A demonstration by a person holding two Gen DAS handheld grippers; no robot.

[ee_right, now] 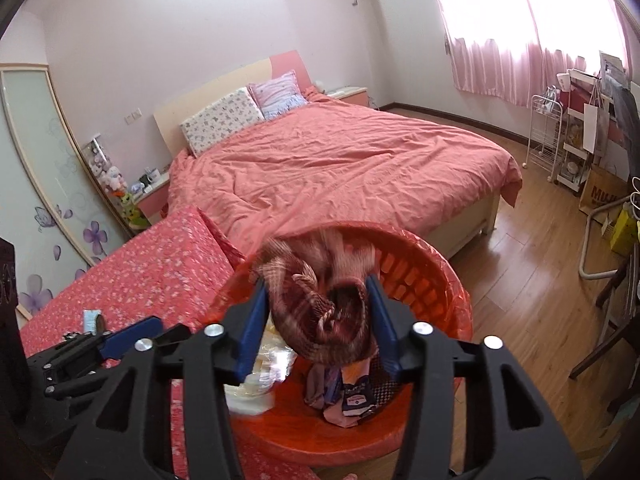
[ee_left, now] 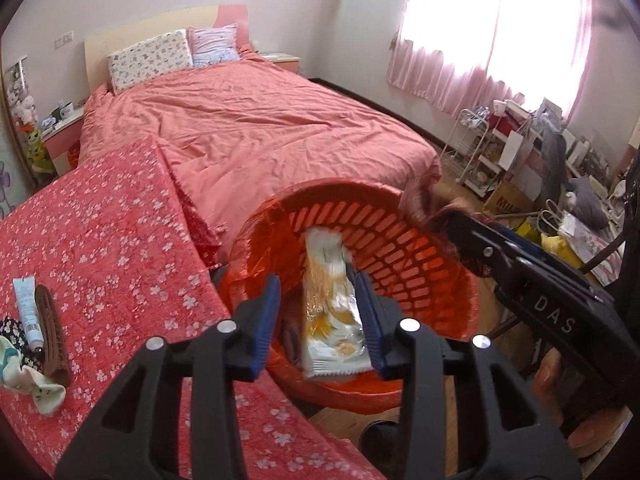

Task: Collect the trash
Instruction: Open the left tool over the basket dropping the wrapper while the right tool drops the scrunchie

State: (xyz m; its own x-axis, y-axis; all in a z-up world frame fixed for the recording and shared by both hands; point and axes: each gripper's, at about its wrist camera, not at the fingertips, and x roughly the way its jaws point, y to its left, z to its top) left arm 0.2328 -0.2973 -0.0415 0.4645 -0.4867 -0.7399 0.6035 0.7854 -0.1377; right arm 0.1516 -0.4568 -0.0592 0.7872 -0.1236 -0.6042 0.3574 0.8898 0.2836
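Risk here: both claws parted over the red basket [ee_left: 420, 248], left claw [ee_left: 318, 320] loose about a blurred snack wrapper [ee_left: 332, 312], right claw [ee_right: 318, 320] loose about a plaid cloth [ee_right: 324, 304], either liable to catch the rim and spill to the floor. Only in the left view: tube [ee_left: 28, 312] and brown pouch [ee_left: 52, 336] left on the floral cover's near edge; only in the right: scraps at the basket bottom.

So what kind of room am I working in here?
A bedroom, by the look of it: a made bed with pillows, a nightstand beside it, and pink curtains over the window.
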